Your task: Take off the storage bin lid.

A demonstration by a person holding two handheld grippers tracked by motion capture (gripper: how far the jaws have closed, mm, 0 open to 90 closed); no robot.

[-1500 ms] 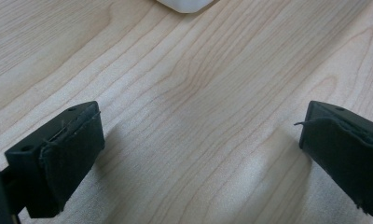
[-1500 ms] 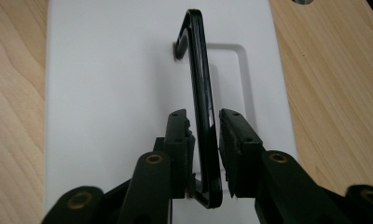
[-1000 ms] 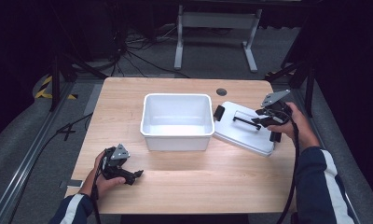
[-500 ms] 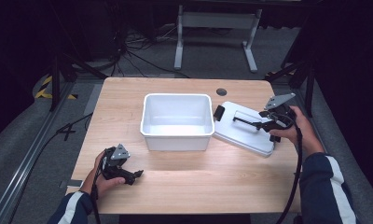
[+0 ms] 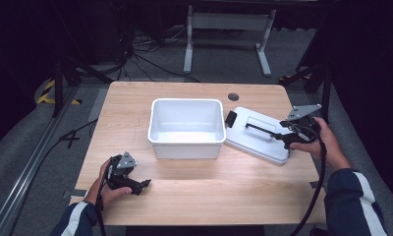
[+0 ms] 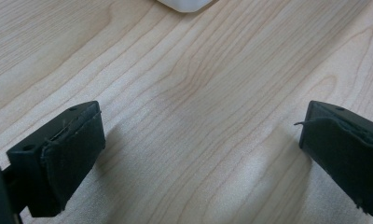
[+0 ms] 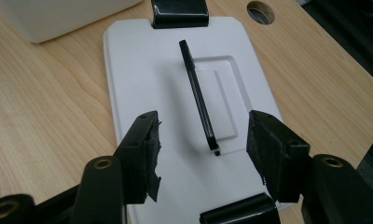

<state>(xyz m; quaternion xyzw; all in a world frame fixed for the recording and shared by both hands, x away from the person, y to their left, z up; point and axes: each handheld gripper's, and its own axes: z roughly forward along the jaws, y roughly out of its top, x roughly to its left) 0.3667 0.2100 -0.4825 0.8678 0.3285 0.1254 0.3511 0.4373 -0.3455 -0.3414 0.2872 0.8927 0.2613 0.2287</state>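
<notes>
A white plastic bin stands empty at the middle of the wooden table. Its white lid lies flat to the right of it, with a raised black handle and black latches at both ends. My right gripper hovers open over the lid's near end, one jaw on each side of the handle's tip, not touching it. My left gripper rests near the table's front left edge, open, with bare wood between its jaws. A corner of the bin shows at the top of the left gripper view.
A round cable hole sits in the table behind the lid. The table's right edge runs close to the right hand. Cables and a metal stand base lie on the floor beyond the table.
The right gripper has drawn back slightly toward the table's right edge, staying over the lid. The left gripper has stayed in place.
</notes>
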